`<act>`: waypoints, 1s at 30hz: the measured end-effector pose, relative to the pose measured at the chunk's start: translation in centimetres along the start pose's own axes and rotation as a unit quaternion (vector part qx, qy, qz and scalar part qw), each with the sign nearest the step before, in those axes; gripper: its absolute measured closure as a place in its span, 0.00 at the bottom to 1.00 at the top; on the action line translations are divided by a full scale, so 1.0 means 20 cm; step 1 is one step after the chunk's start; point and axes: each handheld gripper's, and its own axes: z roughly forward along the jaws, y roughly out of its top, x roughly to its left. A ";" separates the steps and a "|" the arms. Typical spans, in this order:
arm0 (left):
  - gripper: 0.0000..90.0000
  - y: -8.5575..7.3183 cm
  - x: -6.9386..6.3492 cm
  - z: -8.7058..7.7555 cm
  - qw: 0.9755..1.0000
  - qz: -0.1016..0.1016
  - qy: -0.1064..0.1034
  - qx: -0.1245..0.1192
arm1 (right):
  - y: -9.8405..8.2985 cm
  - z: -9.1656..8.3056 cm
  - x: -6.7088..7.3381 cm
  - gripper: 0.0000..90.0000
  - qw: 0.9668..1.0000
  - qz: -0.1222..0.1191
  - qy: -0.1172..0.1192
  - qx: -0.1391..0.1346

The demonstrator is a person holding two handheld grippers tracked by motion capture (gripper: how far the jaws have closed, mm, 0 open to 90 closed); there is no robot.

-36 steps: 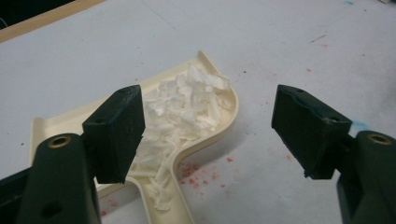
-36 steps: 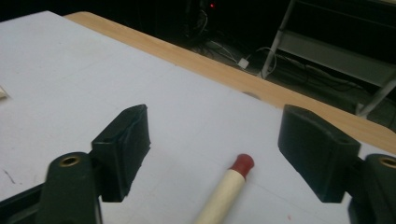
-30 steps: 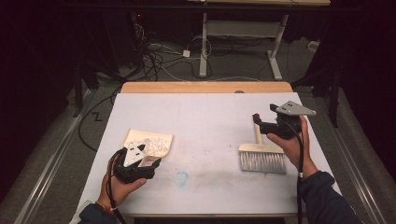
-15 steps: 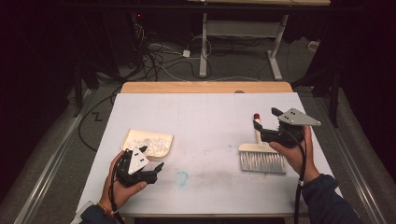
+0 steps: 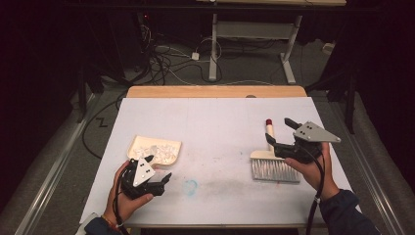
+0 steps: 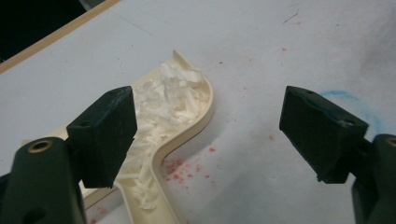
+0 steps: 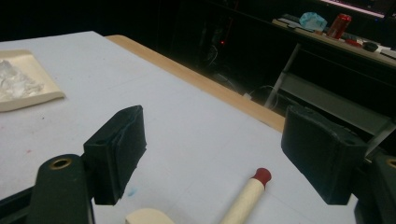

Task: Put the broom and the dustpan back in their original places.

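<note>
Dark room, lit table, clutter behind.

You work at a white-topped table (image 5: 215, 132) with a light wooden edge (image 5: 215, 91) along its far side; its surface carries a smudged blue ring (image 5: 190, 186) and faint reddish specks. Past it you face a grey floor (image 5: 244, 63) with a tangle of black cables (image 5: 161, 56) and a white plug block (image 5: 195, 56). A second desk on pale metal legs (image 5: 213, 49) stands farther back. From the right gripper view you can make out a red can (image 7: 339, 25) and a crumpled blue thing (image 7: 312, 20) on a dim shelf.
</note>
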 end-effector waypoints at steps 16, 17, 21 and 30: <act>0.21 0.01 -0.02 0.00 1.000 0.005 -0.006 0.005 | -0.05 -0.15 0.06 0.25 1.000 -0.016 0.012 -0.002; 0.21 0.01 -0.02 0.00 1.000 0.007 -0.005 0.006 | -0.05 -0.15 0.06 0.25 1.000 -0.017 0.012 -0.001; 0.21 0.00 -0.02 0.00 1.000 0.008 -0.006 0.006 | -0.07 -0.17 0.07 0.24 1.000 -0.020 0.016 0.000; 0.21 0.01 -0.02 0.00 1.000 0.011 -0.010 0.010 | -0.13 -0.21 0.08 0.22 0.999 -0.025 0.023 0.000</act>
